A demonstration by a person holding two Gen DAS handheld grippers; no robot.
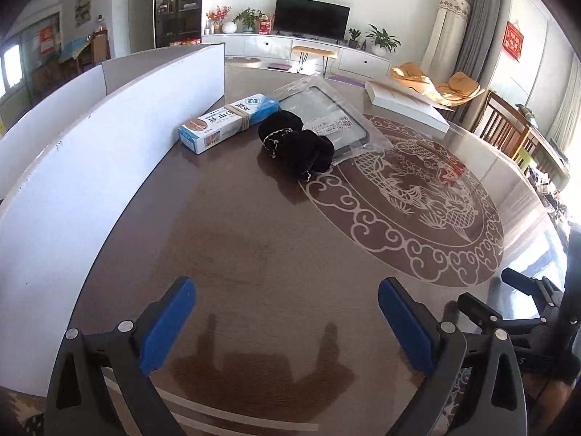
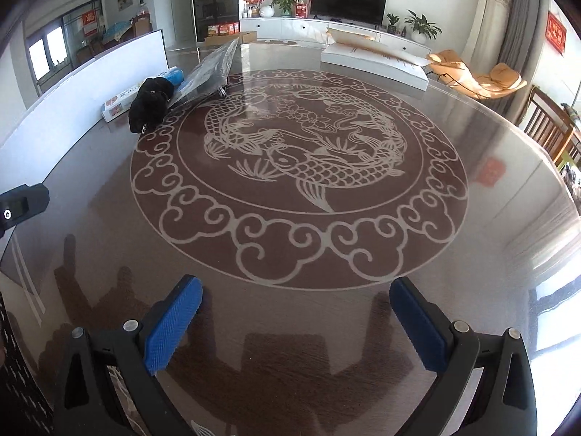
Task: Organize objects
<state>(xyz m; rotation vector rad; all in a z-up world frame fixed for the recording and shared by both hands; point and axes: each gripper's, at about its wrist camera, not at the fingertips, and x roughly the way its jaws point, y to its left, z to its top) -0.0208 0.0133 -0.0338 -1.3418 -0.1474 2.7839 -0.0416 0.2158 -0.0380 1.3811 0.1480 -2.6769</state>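
In the left wrist view, the left gripper (image 1: 287,321) is hovering wide and empty over the bench (image 1: 254,254). Ahead, a blue-and-white box (image 1: 228,121) is lying beside the white board (image 1: 109,138), with a black velvet pouch (image 1: 296,145) touching a bagged tablet (image 1: 326,116).

In the right wrist view, the right gripper (image 2: 296,321) is hanging wide and empty, the pouch (image 2: 150,103) sitting far left beyond the fish emblem (image 2: 301,156).

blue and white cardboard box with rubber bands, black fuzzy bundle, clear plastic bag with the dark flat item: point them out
blue and white cardboard box (image 1: 227,121), left wrist view, middle of its top face
black fuzzy bundle (image 1: 296,145), left wrist view, centre of the fabric
clear plastic bag (image 1: 328,114), left wrist view, over the dark flat item inside
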